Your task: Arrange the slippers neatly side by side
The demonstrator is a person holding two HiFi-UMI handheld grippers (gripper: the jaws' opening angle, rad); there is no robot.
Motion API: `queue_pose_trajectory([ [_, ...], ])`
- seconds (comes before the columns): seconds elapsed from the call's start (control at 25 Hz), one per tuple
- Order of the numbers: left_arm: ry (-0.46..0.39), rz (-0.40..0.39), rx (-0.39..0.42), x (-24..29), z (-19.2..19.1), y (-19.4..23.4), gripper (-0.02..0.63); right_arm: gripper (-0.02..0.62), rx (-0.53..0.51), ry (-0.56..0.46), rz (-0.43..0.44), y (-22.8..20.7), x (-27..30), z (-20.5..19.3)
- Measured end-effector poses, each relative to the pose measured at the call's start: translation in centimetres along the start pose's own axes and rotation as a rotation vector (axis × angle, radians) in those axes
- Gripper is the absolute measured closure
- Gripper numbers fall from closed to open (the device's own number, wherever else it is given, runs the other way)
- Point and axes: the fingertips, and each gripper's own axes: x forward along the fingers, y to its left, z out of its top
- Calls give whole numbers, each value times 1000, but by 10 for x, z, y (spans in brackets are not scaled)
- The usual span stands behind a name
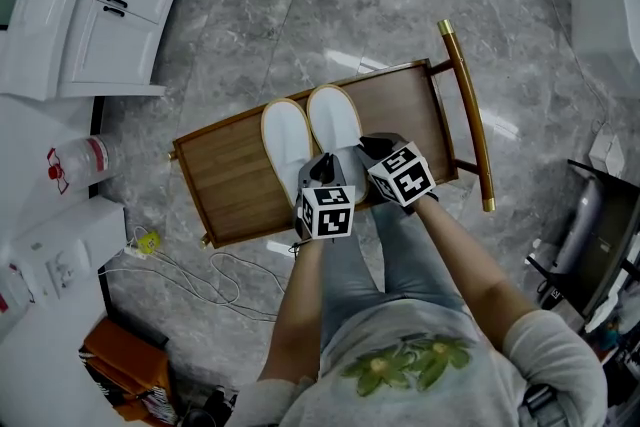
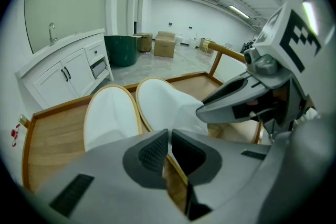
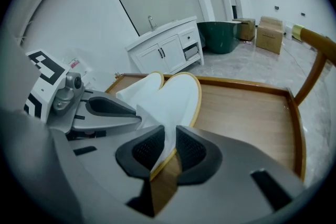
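The two white slippers lie on the wooden tray [image 1: 225, 180], toes to the far side. The left slipper [image 1: 286, 140] and the right slipper [image 1: 335, 118] touch along their inner edges, and their toes are almost in one line, the right one a little farther. So the pair already looks side by side, and the step in hand seems to be the last correction at the heels and the letting go.

The left gripper [image 2: 169, 150] is closed on a thin tan sole rim at the near end; it looks like the inner edge of the right slipper, but this is not sure. The right gripper [image 3: 168, 148] is at the heel of the right slipper. Its jaws stand a little apart, with the white fabric and the sole rim between them, and the pads do not seem to press firmly.

The next move probably calls for opening both jaws fully and then drawing the grippers back toward the near side and up. This should go slowly, because a pad that catches on the soft fabric can pull a heel out of line and spoil the pair
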Motion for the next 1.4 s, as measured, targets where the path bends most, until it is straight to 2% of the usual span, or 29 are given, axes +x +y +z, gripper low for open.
queue_pose_trajectory([
  [0.2, -11, -25, -25, -7, 4, -5, 486, 479, -12, 9, 5, 4, -8, 2],
  [0.4, -56, -36, -33, -28, 21, -9, 469, 468, -13, -18, 31, 14, -27, 16],
  [0.76, -177, 1, -25, -92, 59, -7, 468, 465, -51, -126, 64, 43, -81, 52],
  [0.96, -266, 9, -53, -131, 82, -7, 468, 496, -81, -189, 92, 55, -116, 71],
  [1.08, -310, 25, -48, -157, 92, -5, 472, 541, -110, -222, 97, 65, -133, 79],
  [1.2, -353, 33, -32, -180, 102, -8, 513, 584, -121, -260, 95, 74, -150, 85],
  [1.4, -396, 28, -63, -197, 105, -14, 581, 589, -128, -318, 113, 92, -163, 94],
])
